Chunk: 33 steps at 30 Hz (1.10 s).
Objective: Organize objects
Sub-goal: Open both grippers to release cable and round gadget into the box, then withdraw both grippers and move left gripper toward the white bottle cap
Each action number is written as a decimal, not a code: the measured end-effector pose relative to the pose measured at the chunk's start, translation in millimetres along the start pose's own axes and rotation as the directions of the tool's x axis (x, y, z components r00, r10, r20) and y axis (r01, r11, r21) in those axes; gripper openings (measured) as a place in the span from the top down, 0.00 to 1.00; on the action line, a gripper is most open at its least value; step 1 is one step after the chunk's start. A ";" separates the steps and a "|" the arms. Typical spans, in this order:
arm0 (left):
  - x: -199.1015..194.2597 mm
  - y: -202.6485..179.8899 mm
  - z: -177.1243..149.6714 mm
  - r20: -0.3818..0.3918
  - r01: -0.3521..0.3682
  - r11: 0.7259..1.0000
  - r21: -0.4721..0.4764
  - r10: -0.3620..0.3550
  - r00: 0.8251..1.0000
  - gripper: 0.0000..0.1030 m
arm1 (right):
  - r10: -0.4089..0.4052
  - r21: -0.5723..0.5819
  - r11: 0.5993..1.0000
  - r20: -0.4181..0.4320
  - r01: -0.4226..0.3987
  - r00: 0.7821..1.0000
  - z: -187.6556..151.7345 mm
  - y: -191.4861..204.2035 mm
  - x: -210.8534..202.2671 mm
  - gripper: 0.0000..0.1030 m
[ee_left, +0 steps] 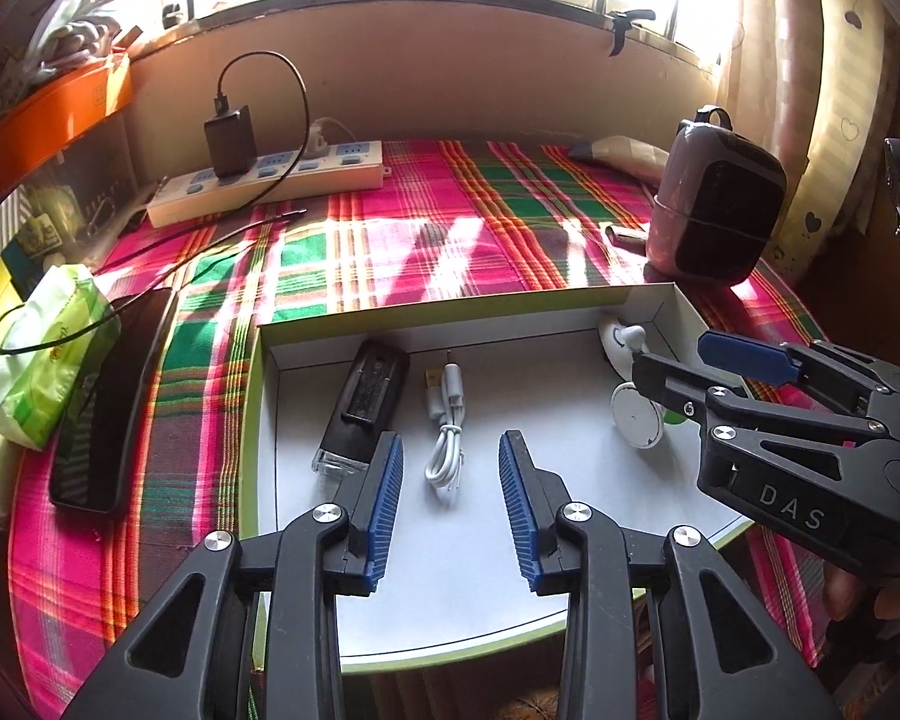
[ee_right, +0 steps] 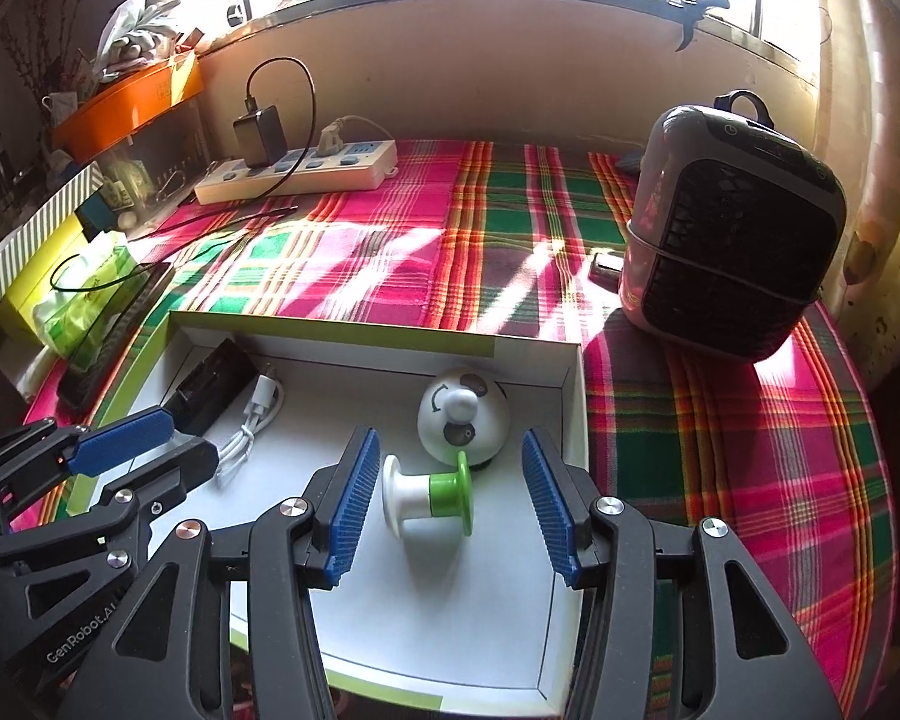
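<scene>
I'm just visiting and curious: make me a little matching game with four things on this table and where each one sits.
Things:
1. coiled white USB cable
2. white-and-green spool
3. white power strip
4. grey portable speaker

Places:
A. at the back, below the window
B. in the box, in front of the left gripper
C. on the plaid cloth, right of the box
D. in the box, in front of the right gripper

Pairs: 1-B, 2-D, 3-A, 4-C

A shallow box [ee_right: 573, 396] sits on the desk [ee_right: 720, 450] at its near edge. In the box, from left to right, lie a flashlight [ee_left: 363, 399], a coiled cable [ee_left: 445, 432], a spool [ee_right: 429, 495] and, behind the spool, a dome-shaped toy [ee_right: 465, 420]. A power strip [ee_right: 297, 171] lies behind at the wall, and a small heater [ee_right: 735, 228] stands behind the box to the right.
</scene>
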<state>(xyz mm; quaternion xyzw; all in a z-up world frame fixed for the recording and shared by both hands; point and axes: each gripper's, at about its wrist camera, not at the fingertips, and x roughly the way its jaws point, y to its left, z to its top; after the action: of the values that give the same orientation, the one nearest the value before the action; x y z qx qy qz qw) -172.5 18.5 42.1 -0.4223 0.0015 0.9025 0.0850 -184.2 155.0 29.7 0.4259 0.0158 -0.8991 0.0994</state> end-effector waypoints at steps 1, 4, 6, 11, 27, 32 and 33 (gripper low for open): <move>-2.5 -0.3 -1.6 0.003 -0.002 1.000 -0.001 0.002 1.000 0.69 | 0.002 0.001 1.000 0.003 -0.002 1.000 -1.3 0.8 -2.4 0.50; -10.6 -0.8 -7.3 0.010 -0.009 1.000 0.000 0.009 1.000 0.69 | 0.004 0.003 1.000 0.014 -0.004 1.000 -6.8 3.0 -9.7 0.50; -17.3 -1.7 -10.9 0.019 -0.011 1.000 0.002 0.011 1.000 0.69 | 0.008 0.004 1.000 0.017 -0.008 1.000 -11.1 4.4 -14.3 0.50; -33.5 -3.4 -22.2 0.043 -0.007 1.000 -0.002 0.007 0.999 0.69 | 0.014 0.004 1.000 0.038 -0.014 0.999 -21.6 7.4 -27.8 0.50; -61.7 -5.0 -62.8 0.060 0.026 1.000 -0.013 -0.026 0.998 0.69 | 0.027 0.036 0.999 0.085 -0.030 0.996 -62.8 8.7 -62.0 0.50; -67.4 0.6 -82.0 0.054 0.062 0.997 -0.048 -0.059 0.997 0.68 | 0.012 0.032 0.999 0.094 -0.015 0.995 -76.8 7.9 -68.9 0.50; -68.5 0.3 -84.9 0.053 0.068 0.997 -0.046 -0.065 0.996 0.68 | 0.012 0.032 0.999 0.096 -0.015 0.995 -79.3 7.8 -70.0 0.50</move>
<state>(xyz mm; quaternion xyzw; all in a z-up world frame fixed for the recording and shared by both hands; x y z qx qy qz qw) -64.8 1.4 39.7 -0.4006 -0.0363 0.9095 0.1048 -79.0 168.0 33.5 0.3842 -0.0065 -0.9179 0.0990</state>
